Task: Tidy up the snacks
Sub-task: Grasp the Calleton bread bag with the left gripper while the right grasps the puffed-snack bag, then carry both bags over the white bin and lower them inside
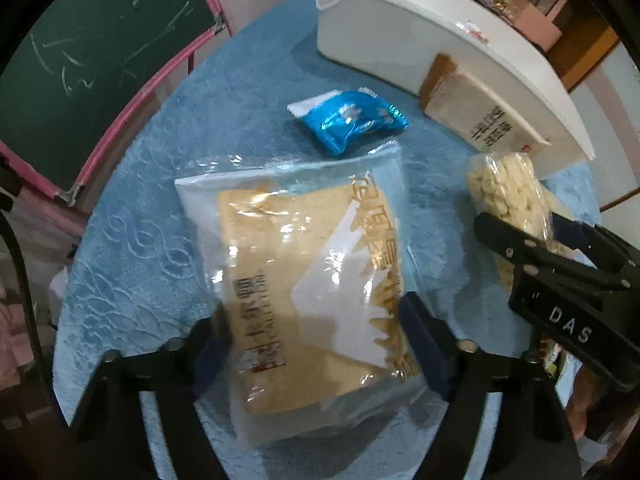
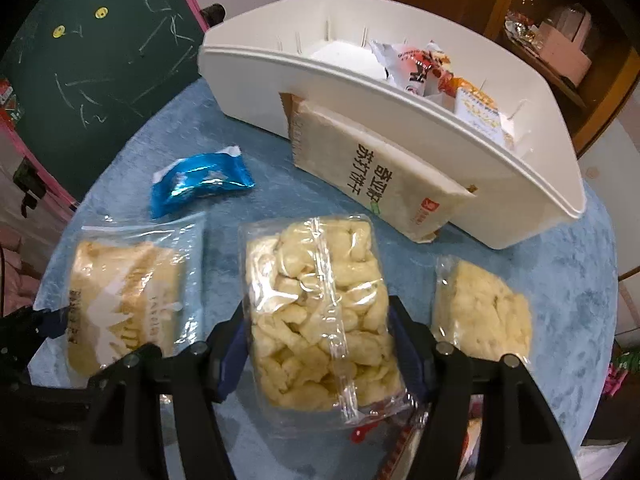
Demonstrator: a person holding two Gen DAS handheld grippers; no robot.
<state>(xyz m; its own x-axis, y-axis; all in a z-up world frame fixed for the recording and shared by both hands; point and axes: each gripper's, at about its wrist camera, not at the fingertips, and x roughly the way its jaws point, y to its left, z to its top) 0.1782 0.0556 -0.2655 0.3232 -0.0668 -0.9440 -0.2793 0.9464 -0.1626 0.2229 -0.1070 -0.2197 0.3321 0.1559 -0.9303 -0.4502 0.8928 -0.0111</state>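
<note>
My left gripper (image 1: 316, 332) is shut on a clear bread packet (image 1: 304, 280) that lies on the blue cloth; the packet also shows in the right wrist view (image 2: 124, 300). My right gripper (image 2: 316, 344) is shut on a clear bag of pale puffed snacks (image 2: 316, 312), seen in the left wrist view too (image 1: 508, 196). A white bin (image 2: 400, 108) stands at the back and holds several snack packets (image 2: 420, 68). A beige cracker packet (image 2: 372, 176) leans against its front wall.
A small blue foil packet (image 2: 200, 184) lies on the blue cloth (image 1: 132, 240) left of the bin. Another clear snack bag (image 2: 480, 308) lies at the right. A green chalkboard (image 1: 100, 60) with a pink frame stands left of the table.
</note>
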